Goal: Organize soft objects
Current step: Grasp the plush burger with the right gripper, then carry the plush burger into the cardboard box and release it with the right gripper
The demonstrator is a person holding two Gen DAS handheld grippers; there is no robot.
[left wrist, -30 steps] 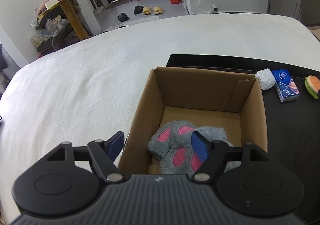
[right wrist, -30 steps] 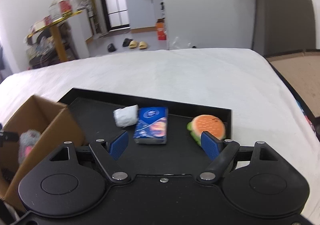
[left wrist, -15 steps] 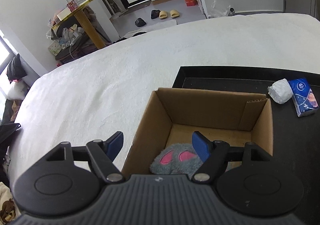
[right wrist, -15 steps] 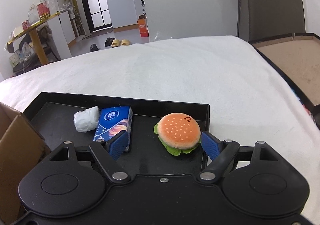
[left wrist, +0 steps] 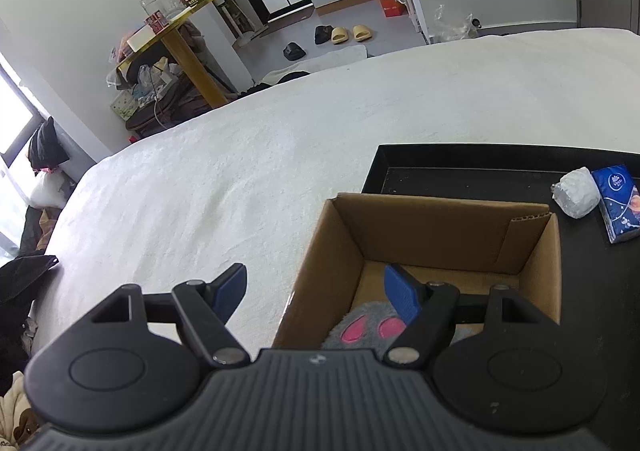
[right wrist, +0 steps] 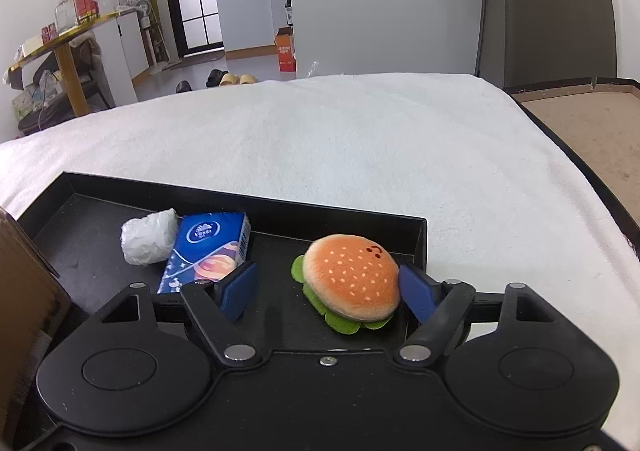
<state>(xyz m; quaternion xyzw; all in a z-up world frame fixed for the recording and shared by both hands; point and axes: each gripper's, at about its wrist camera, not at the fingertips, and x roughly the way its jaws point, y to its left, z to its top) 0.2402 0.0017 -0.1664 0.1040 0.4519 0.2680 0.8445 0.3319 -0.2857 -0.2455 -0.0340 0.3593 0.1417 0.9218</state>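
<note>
Plush burger now between closing right claw, nearer than before

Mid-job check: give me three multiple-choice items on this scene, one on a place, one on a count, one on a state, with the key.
1. Where is the grey plush?
A. In the cardboard box
B. On the white cover
C. In the left tongs

2. How many items lie loose on the black tray?
A. One
B. Three
C. Five

3. The plush burger is:
A. Lifted clear
B. Inside the box
C. On the tray, between the closing right tongs

Key:
1 A, it lies on the box floor.
2 B: white bundle, tissue pack, burger.
3 C, the left pad stands apart from it.
</note>
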